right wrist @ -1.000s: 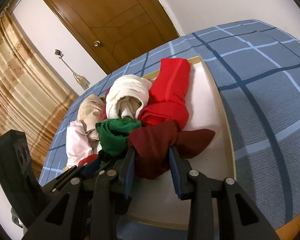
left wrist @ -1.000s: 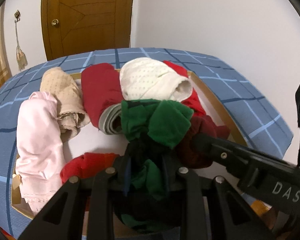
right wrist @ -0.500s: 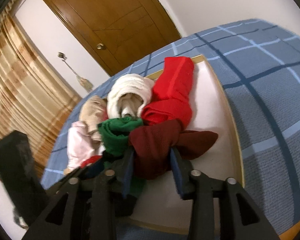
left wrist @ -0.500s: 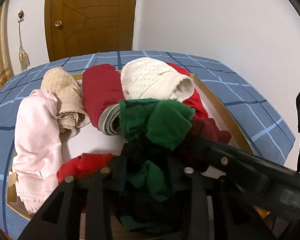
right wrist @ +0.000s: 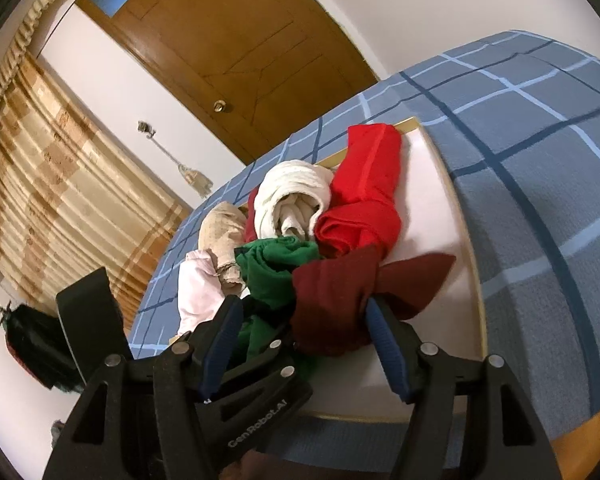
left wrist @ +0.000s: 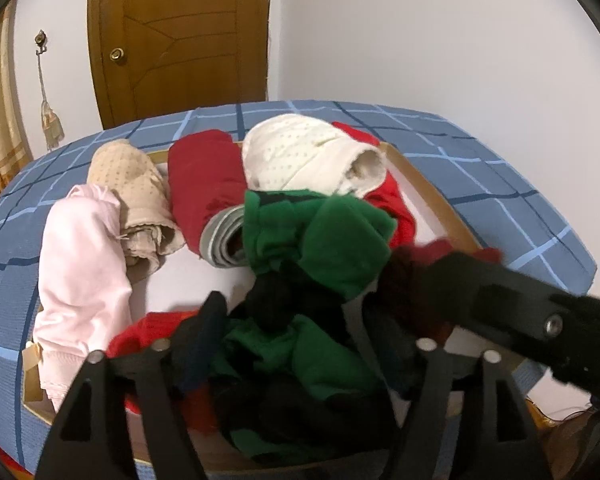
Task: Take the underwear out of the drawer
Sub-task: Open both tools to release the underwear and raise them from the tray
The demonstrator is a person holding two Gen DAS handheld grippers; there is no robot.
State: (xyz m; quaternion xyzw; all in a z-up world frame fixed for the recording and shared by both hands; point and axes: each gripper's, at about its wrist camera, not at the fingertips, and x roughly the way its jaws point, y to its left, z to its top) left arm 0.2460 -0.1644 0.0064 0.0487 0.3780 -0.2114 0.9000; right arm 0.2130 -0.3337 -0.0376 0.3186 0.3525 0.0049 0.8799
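From the left wrist view, the left gripper (left wrist: pixel 288 316) pointed down into a shallow wooden drawer (left wrist: pixel 432 188) that sat on a blue checked bedspread (left wrist: pixel 480 168). Its jaws were opening, and a green and black garment (left wrist: pixel 324 240) lay bunched between the 2 fingers, with the pads drawn clear of the cloth. Further in lay a pink roll (left wrist: pixel 80 256), a beige roll (left wrist: pixel 136 188), a dark red roll (left wrist: pixel 204 184) and a white dotted roll (left wrist: pixel 300 156). The right gripper's black body (left wrist: pixel 512 300) crossed the lower right corner.

From the right wrist view, the right gripper (right wrist: pixel 300 320) reached over the drawer's (right wrist: pixel 466 264) near edge. Its jaws were opening too, and a maroon garment (right wrist: pixel 332 300) sat between the blue pads (right wrist: pixel 384 340), which stood close beside it; whether they touched it I could not tell. A bright red garment (right wrist: pixel 364 200) and the white roll (right wrist: pixel 292 196) lay just behind, beside the green piece (right wrist: pixel 276 264). The left gripper's body (right wrist: pixel 92 320) showed at lower left.
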